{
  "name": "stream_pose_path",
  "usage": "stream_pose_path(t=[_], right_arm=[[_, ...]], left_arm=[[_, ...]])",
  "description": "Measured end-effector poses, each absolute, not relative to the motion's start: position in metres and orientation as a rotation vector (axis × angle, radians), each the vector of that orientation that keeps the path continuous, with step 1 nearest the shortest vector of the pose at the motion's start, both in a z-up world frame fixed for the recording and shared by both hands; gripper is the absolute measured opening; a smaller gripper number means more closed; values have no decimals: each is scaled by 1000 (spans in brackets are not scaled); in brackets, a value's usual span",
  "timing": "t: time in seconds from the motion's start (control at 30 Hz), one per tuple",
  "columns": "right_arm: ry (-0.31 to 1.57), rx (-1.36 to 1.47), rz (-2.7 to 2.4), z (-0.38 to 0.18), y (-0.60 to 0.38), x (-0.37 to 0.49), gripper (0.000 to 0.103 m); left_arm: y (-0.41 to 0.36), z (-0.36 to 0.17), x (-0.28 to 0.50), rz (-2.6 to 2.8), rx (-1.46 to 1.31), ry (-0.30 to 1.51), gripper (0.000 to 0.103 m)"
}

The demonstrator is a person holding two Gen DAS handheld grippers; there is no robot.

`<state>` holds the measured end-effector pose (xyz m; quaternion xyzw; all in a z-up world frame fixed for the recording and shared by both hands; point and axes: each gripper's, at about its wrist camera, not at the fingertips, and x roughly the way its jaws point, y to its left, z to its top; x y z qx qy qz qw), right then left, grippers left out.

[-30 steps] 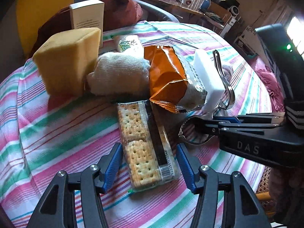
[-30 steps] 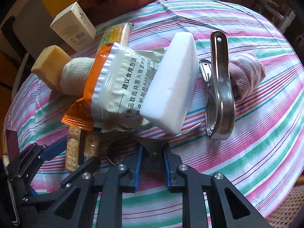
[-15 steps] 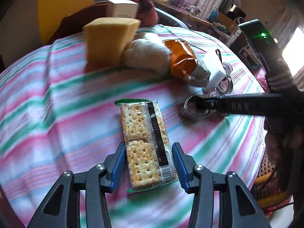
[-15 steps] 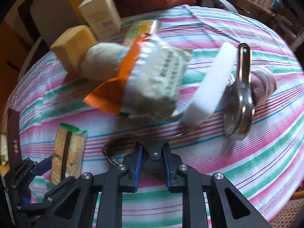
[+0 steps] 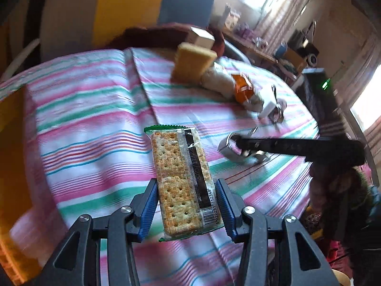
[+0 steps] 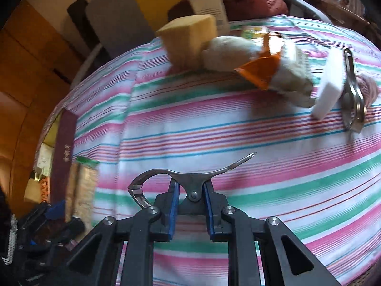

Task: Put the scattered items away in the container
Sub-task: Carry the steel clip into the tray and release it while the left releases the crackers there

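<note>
The left gripper holds a clear pack of crackers by its long edges, blue pads pressed to both sides, the pack lifted above the striped tablecloth. The right gripper is clamped tight on the pivot of a metal clip, whose curved jaws stick out to the left and thin handle to the right, also raised over the cloth. Beyond the crackers, at the far side of the table, the rest lies in a heap: a yellow sponge with a small carton behind it, a rolled white sock touching the sponge, an orange snack bag, a white block and a second steel clip. I can't make out the container for certain.
</note>
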<state>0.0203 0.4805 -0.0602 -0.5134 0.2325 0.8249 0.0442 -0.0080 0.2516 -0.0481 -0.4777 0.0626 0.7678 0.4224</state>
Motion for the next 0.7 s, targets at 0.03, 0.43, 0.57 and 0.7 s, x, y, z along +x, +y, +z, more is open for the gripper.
stream_pose_path(t=[0.03,0.43,0.57,0.7], right_arm=[[701,-1571,2535,-60,472,19,19],[511,-1619,2746,-44,377,-9,19],[465,-1627,2794,-37,353,-10,19],[418,-1623,2830,-30,336,-8,19]], left_arm=[[240,-41,-8,1944,-1183,132,49],[89,-5,-30,2256,-1158,-131,49],[51,-19,-42,2323,-1225,-212,49],[30,-37,-53,2327,-1300,-275,49]])
